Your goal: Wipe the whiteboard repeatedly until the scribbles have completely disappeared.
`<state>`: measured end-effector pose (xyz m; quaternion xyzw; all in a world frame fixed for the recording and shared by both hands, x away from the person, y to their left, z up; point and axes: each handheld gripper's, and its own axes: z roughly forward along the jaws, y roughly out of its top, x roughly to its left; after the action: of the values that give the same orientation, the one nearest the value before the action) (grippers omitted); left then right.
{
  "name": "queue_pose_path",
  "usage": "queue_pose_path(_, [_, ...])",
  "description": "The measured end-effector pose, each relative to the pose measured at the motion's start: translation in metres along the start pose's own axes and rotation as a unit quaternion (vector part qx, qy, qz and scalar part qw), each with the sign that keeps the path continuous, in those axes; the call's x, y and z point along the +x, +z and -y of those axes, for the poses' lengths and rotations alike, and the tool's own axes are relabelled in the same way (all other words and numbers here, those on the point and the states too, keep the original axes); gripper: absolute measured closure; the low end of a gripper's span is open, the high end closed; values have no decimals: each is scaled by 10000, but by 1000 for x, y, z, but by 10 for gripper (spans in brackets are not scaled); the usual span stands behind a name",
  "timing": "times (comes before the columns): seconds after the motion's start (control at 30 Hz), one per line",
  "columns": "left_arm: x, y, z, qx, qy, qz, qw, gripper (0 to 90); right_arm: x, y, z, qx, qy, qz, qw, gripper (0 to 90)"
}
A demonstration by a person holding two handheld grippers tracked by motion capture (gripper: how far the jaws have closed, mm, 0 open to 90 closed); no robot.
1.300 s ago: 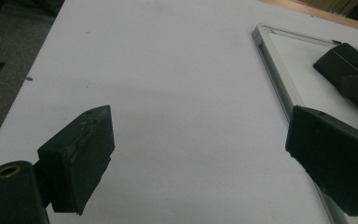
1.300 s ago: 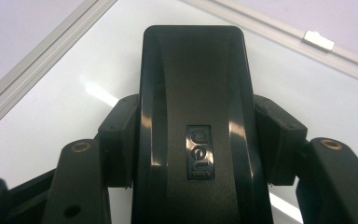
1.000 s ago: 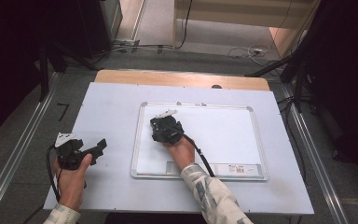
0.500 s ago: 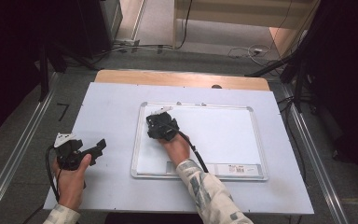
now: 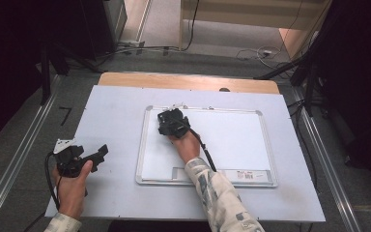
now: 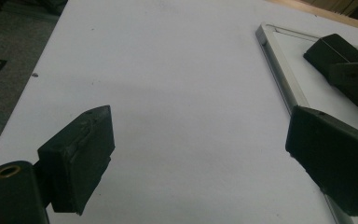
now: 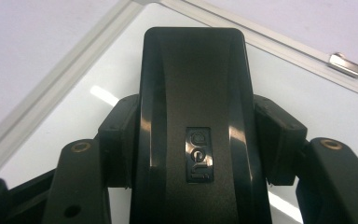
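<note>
Black plastic eraser (image 5: pixel 173 122) sits on the whiteboard (image 5: pixel 232 145) near its top-left corner, seen from above, with the left claw (image 5: pixel 100 154) over bare table (image 5: pixel 116 106). Left gripper view: jaws wide apart, empty. Right gripper view: right claw (image 7: pixel 193 135) clamped on the eraser's sides; glossy casing could slip if pressed unevenly.

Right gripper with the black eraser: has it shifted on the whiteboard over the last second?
Yes. The right gripper, shut on the black eraser, slid slightly toward the left edge of the silver-framed whiteboard, staying near its far-left corner.
</note>
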<state>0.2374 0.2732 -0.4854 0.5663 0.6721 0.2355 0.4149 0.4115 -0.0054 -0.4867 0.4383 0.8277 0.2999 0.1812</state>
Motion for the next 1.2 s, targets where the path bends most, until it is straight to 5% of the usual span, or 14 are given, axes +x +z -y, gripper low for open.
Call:
queue_pose_path(0.33, [-3, 2, 0, 27, 42, 9, 10000, 85, -4, -12, 15, -1, 10, 39, 10000, 374])
queue_pose_path(0.63, [-6, 4, -1, 43, 78, 20, 10000, 86, 20, -23, 27, 23, -153, -83, 9998, 373])
queue_pose_path(0.87, [-5, 4, -1, 40, 75, 36, 10000, 85, 32, -19, 23, 11, -194, -166, 9997, 373])
queue_pose_path(1.2, [-4, 2, -1, 20, 47, 37, 10000, 85, 31, -7, 8, 16, -160, -210, 9996, 372])
